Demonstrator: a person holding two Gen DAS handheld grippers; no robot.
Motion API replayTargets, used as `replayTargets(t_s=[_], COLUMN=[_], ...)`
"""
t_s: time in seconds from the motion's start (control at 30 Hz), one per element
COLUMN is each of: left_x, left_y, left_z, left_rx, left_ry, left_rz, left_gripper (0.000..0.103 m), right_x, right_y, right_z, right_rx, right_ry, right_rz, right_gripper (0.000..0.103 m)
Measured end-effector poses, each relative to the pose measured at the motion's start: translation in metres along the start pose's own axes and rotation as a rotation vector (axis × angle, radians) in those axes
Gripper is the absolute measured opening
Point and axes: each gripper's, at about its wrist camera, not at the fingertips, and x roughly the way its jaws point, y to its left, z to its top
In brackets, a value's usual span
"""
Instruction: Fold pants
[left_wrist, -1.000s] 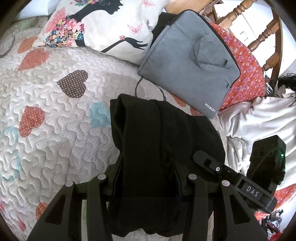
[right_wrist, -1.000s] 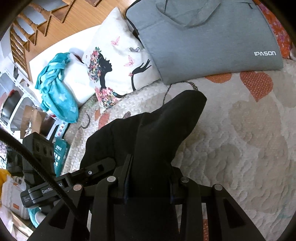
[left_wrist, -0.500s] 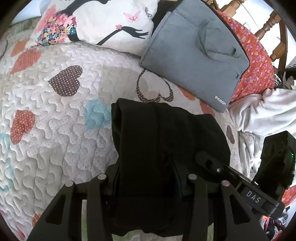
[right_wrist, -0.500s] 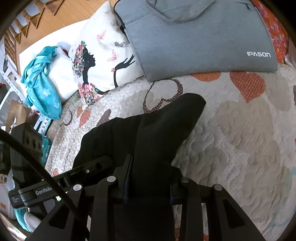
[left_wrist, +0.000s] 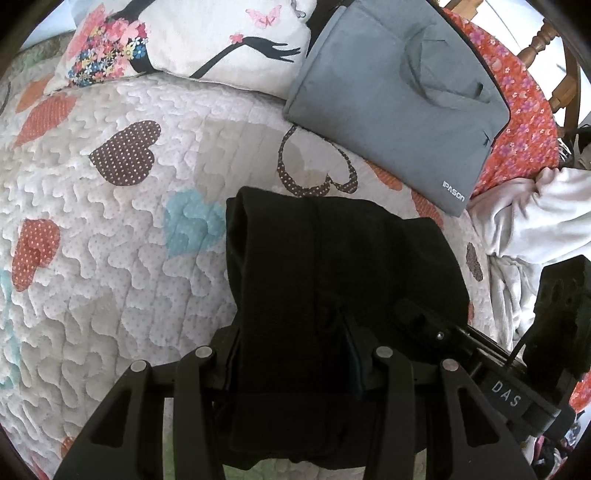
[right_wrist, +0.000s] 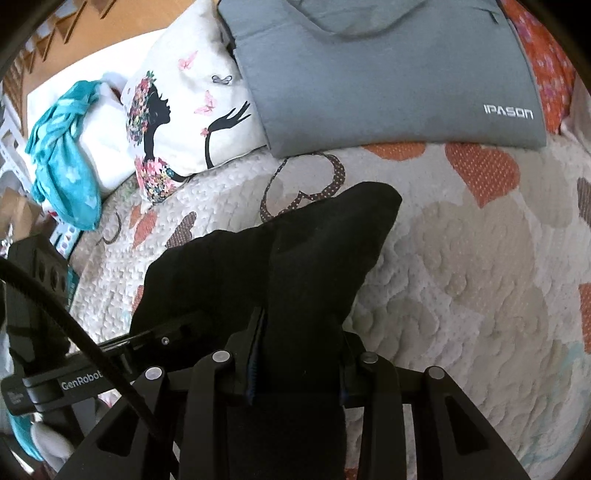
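The black pants (left_wrist: 332, 266) are folded into a thick bundle and held over the heart-patterned quilt (left_wrist: 110, 221). My left gripper (left_wrist: 291, 354) is shut on one side of the bundle, its fingers pressing the cloth from both sides. My right gripper (right_wrist: 295, 339) is shut on the other side of the pants (right_wrist: 314, 258), whose far corner sticks out toward the grey bag. In the left wrist view the right gripper (left_wrist: 480, 354) shows at the lower right, close beside the bundle. The left gripper (right_wrist: 110, 354) appears at the lower left of the right wrist view.
A grey laptop bag (left_wrist: 399, 85) lies at the far side of the bed next to a white pillow (left_wrist: 192, 33) with a printed figure. White cloth (left_wrist: 535, 214) is heaped at the right. A teal cloth (right_wrist: 62, 155) lies beyond the pillow.
Both grippers have sunk toward the quilt with the pants still gripped, and both views tilted down a little, so the bag and pillow moved up in frame.
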Motion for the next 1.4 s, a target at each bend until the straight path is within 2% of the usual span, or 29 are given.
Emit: replayTargets(t_s=[0.27, 0.4, 0.67, 0.83, 0.93, 1.23, 1.4], left_x=[-0.016, -0.011, 0.001, 0.008, 0.005, -0.003, -0.006], left_y=[-0.022, -0.023, -0.025, -0.021, -0.023, -0.037, -0.038], left_z=[0.001, 0.003, 0.003, 0.004, 0.004, -0.002, -0.002], left_rx=[0.091, 0.089, 0.109, 0.100, 0.110, 0.188, 0.197], left_ry=[-0.067, -0.060, -0.038, -0.018, -0.024, -0.060, -0.061], left_rz=[0.034, 0.032, 0.059, 0.059, 0.064, 0.126, 0.141], left_gripper=[0.043, 0.042, 0.042, 0.043, 0.043, 0.043, 0.043], right_x=[-0.018, -0.020, -0.007, 0.001, 0.002, -0.001, -0.005], right_y=[0.010, 0.007, -0.006, -0.011, -0.012, -0.017, -0.020], right_z=[0.005, 0.007, 0.007, 0.005, 0.005, 0.007, 0.009], right_rx=[-0.023, -0.017, 0.023, 0.027, 0.028, 0.036, 0.047], right_ry=[-0.061, -0.075, -0.042, -0.024, -0.024, -0.024, -0.035], right_rz=[-0.004, -0.018, -0.024, -0.048, -0.051, -0.064, -0.074], right_gripper=[0.034, 0.034, 0.034, 0.041, 0.042, 0.051, 0.054])
